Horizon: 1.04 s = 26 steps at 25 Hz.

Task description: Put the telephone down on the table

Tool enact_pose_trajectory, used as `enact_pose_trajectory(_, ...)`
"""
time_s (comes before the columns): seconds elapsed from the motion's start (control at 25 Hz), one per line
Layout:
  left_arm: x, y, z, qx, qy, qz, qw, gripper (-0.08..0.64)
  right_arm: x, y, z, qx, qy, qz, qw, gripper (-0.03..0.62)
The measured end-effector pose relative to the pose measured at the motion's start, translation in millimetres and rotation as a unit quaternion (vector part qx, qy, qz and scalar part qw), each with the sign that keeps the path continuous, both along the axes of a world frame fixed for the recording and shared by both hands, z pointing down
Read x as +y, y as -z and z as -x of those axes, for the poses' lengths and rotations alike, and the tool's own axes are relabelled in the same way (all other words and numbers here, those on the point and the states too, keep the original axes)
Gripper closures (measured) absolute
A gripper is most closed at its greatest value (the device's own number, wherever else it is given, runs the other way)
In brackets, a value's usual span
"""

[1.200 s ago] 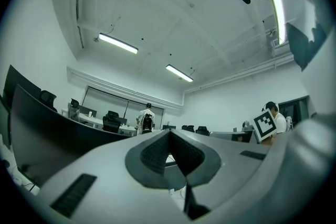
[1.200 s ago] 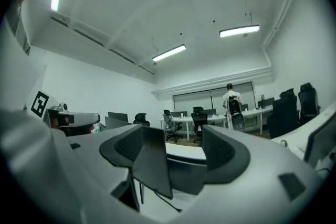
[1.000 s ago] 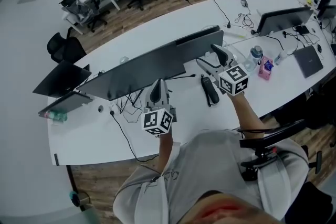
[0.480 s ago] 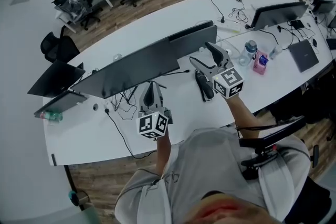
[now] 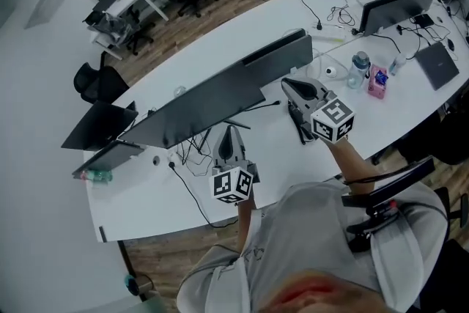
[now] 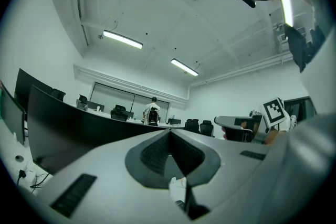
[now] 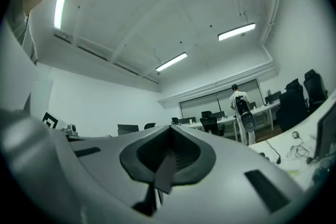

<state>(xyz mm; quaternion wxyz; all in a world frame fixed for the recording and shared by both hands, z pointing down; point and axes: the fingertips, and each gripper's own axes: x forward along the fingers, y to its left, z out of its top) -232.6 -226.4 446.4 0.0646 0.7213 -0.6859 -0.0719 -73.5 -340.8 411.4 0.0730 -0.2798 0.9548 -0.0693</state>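
Head view: long white table (image 5: 146,190) runs left to right, with a wide dark monitor (image 5: 212,102) across its middle. Both tools sit on the near side of the monitor.

Right gripper (image 5: 293,86) is right of centre and aimed at the far side. Its jaws stood splayed wide a second ago and are now clamped together. Right gripper view confirms this: the right gripper (image 7: 170,131) has its pads meeting with nothing between them, and it looks up and out over the room.

Left gripper (image 5: 230,134) is well apart to the left, near the cables. It is also clenched and empty; the left gripper view shows the tips (image 6: 169,134) meeting.

Telephone handset (image 5: 300,130) is dark and lies flat on the table just beside the right gripper, on its left side. Neither tool touches it, as far as I can tell.

Small stuff further right: water bottle (image 5: 359,68) and pink pack (image 5: 377,80), neither involved.

My read: the phone is down and released, and the right jaws closed on air. The task looks done, so nothing is left but to back the hands off without clipping the handset.
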Motion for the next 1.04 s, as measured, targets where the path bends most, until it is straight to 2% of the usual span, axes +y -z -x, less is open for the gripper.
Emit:
enact_pose_trajectory(0.16,-3,-10,-1,0.012,-0.002,0.010,0.9999,0.549,-4,-14,-11,0.031,-0.020,0.008,0.999,0.579)
enact_pose_trajectory(0.24,-6,-14,1,0.008,-0.004,0.009,0.9999,0.549,-3,-17,-15,0.032,-0.029,0.004,0.999,0.579)
enact_pose_trajectory(0.4,-21,-5,-5,-0.004,-0.031,-0.007,0.9995,0.549,-2,-15,-24,0.031,-0.050,-0.005,0.998,0.580)
enact_pose_trajectory(0.6,-30,1,-25,0.002,-0.063,-0.015,0.9979,0.549,-3,-11,-32,0.036,-0.064,-0.007,0.997,0.580)
enact_pose_trajectory(0.84,-32,-19,-25,0.029,-0.077,-0.004,0.9966,0.549,4,-16,-27,0.063,-0.072,-0.011,0.995,0.580)
enact_pose_trajectory(1.04,-39,-32,-11,0.040,-0.089,-0.004,0.9952,0.549,9,-28,-8,0.081,-0.074,-0.006,0.994,0.580)
